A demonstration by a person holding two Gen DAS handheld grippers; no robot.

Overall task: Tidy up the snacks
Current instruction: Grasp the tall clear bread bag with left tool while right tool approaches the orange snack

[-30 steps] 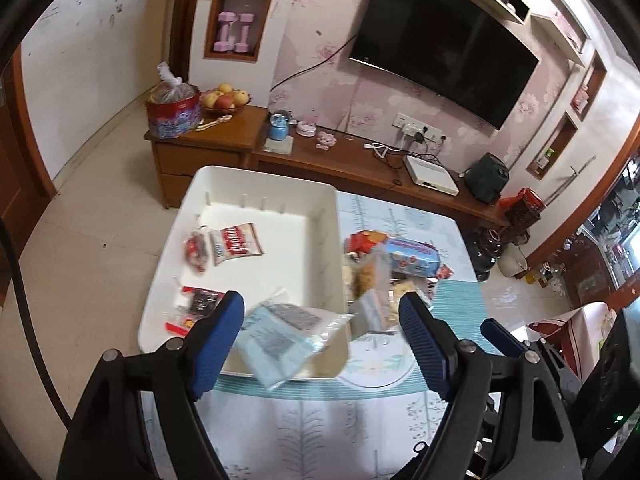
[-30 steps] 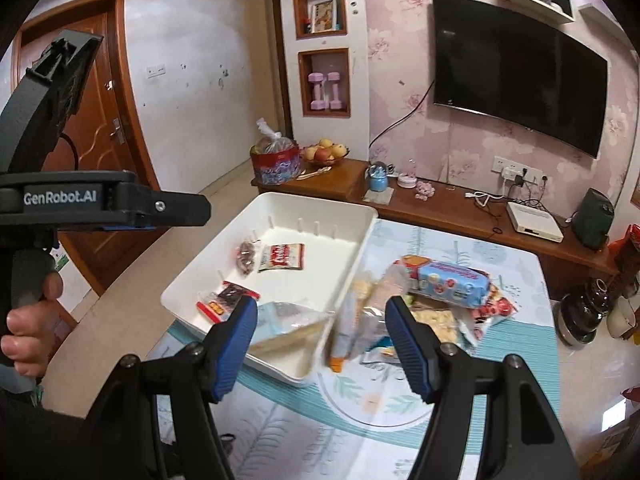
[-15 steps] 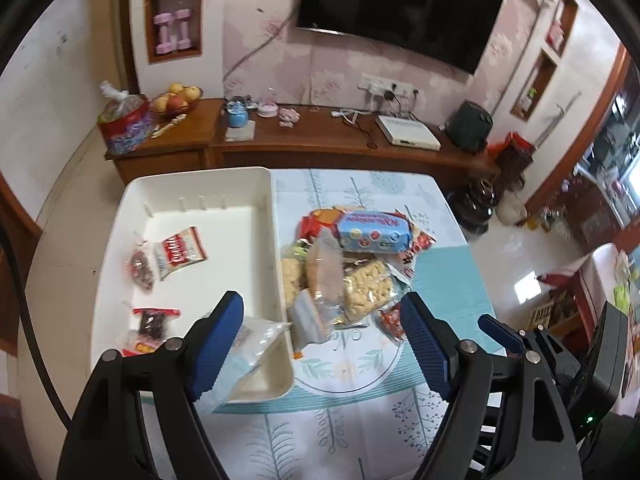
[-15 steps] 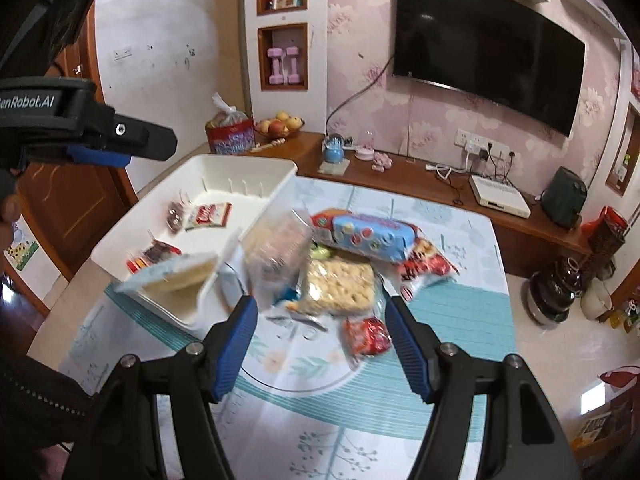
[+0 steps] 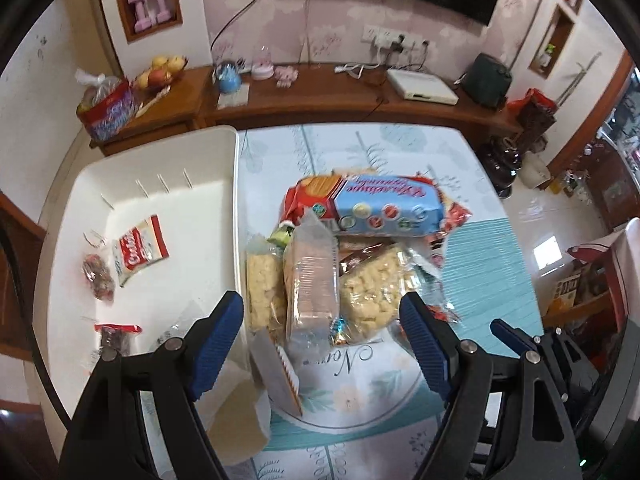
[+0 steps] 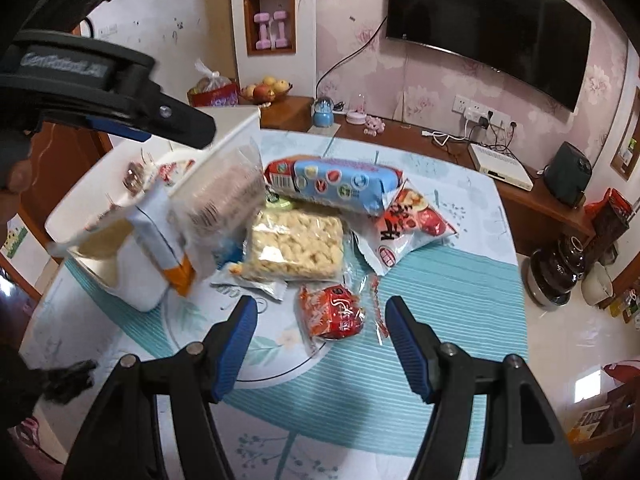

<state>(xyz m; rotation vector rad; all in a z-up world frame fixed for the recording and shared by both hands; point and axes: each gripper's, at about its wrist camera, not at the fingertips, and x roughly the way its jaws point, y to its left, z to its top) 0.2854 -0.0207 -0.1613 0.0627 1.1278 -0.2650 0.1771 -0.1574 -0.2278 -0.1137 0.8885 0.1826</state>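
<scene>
A white bin [image 5: 208,148] stands on the left of the table and holds a few small packets, among them a red-and-white one [image 5: 140,248]. A pile of snacks lies to its right: a long blue biscuit pack [image 5: 384,208], a clear pack of wafers [image 5: 312,280] and puffed-snack bags [image 5: 372,288]. My left gripper [image 5: 320,344] is open and empty above the pile's near edge. My right gripper [image 6: 320,344] is open and empty just above a small red packet [image 6: 332,312]. The blue pack [image 6: 340,184] and a puffed-snack bag [image 6: 296,244] lie beyond it.
A pale packet [image 5: 236,412] leans over the bin's near corner. The left gripper's body [image 6: 104,92] crosses the upper left of the right wrist view. A wooden TV cabinet [image 5: 320,100] stands behind the table. A dark pot [image 6: 560,268] sits on the floor at right.
Both grippers have swung right, from the bin toward the snack pile, and moved lower and closer. Both stay open and empty.
</scene>
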